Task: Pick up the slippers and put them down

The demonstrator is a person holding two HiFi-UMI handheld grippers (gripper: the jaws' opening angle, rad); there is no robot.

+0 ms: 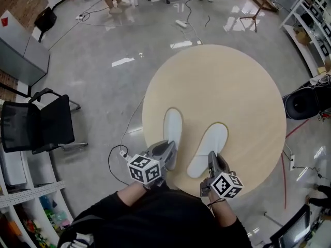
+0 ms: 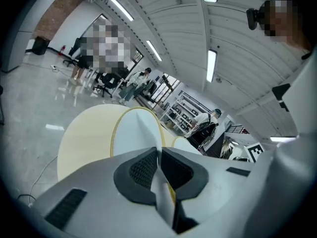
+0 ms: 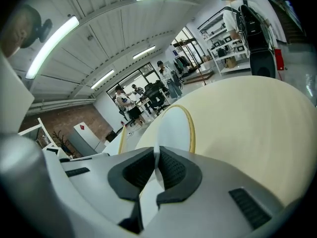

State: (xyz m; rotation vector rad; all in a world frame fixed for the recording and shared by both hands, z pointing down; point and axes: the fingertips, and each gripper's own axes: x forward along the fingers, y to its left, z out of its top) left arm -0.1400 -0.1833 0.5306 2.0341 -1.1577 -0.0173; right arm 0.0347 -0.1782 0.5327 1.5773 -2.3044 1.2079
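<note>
Two white slippers with thin yellow edging lie side by side over the round beige table [image 1: 243, 92], toes pointing away from me. My left gripper [image 1: 169, 156] is shut on the heel end of the left slipper [image 1: 172, 129]. My right gripper [image 1: 213, 163] is shut on the heel end of the right slipper [image 1: 209, 148]. In the left gripper view the pads [image 2: 143, 168] pinch the white edge of the left slipper [image 2: 133, 133], and the other slipper [image 2: 185, 145] shows to its right. In the right gripper view the jaws [image 3: 156, 170] clamp the right slipper [image 3: 171, 128] over the table [image 3: 247, 123].
A black chair [image 1: 39, 125] stands on the grey floor to the left, with shelving [image 1: 31, 205] near me at bottom left. A black round object [image 1: 302, 103] sits by the table's right side. Cables [image 1: 116, 156] trail on the floor, and people stand far off.
</note>
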